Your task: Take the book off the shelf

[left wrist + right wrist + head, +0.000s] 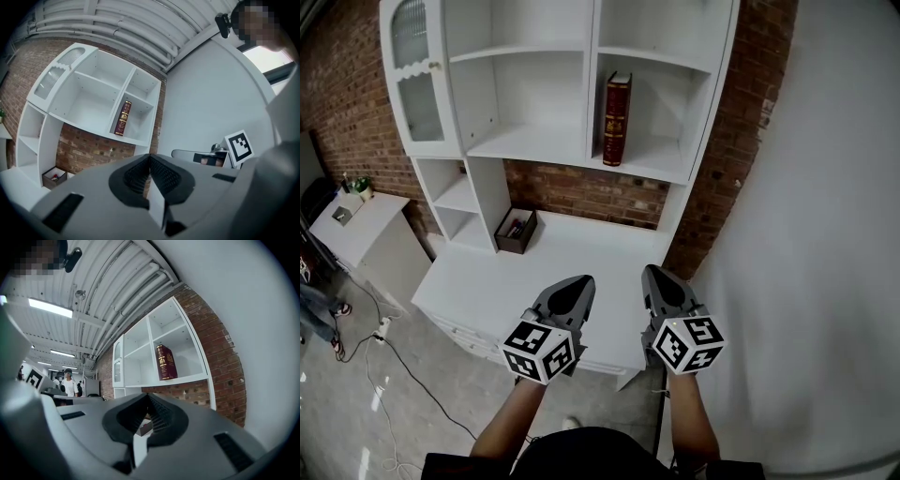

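Left gripper (577, 283) and right gripper (653, 273), jaws pressed together on nothing, hang well below the shelf (649, 167). The book (617, 118) stands upright on the shelf's right side.

Head view. A red brick wall (581, 192) at 12 o'clock backs a white shelf unit (539, 141). The unit's glazed door (417, 89) sits at 11 o'clock, and a white desk top (572, 272) lies below. A plain white wall (825, 234) fills 3 o'clock. A low white cabinet (370, 234) stands at 9 o'clock, with grey floor (347, 412) at 7 o'clock. Right gripper view: ribbed ceiling (108, 287) with a strip light (49, 308) at 10 o'clock.
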`<action>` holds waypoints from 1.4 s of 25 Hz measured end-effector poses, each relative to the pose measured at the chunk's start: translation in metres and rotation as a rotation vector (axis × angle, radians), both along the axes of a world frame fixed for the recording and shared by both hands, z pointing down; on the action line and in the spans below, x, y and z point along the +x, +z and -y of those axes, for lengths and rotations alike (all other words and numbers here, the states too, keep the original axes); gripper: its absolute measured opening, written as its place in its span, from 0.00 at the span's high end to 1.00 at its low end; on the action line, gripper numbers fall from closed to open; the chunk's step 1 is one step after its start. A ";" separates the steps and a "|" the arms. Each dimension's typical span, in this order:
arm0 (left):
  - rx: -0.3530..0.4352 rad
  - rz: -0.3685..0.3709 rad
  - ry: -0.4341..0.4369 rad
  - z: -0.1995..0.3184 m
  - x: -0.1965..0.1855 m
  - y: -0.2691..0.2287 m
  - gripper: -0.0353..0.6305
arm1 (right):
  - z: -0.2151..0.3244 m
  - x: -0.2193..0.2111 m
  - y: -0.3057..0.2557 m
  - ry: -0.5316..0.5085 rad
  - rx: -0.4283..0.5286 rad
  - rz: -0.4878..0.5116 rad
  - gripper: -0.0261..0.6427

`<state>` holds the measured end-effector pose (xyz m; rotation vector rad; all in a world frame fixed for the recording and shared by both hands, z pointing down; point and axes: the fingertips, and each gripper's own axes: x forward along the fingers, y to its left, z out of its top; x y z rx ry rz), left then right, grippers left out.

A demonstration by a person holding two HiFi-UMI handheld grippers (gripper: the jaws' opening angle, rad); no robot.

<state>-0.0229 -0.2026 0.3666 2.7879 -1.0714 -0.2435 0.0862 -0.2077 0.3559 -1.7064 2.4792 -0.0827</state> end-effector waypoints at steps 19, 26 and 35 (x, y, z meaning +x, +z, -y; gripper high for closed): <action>-0.031 -0.035 0.020 0.047 -0.044 0.009 0.92 | 0.045 -0.040 0.006 0.032 -0.015 -0.021 0.94; -0.033 -0.021 0.018 0.061 -0.043 0.008 0.92 | 0.061 -0.038 0.005 0.030 -0.014 -0.008 0.94; -0.011 -0.021 0.032 0.089 -0.019 -0.001 0.92 | 0.090 -0.018 -0.001 0.035 -0.005 -0.014 0.93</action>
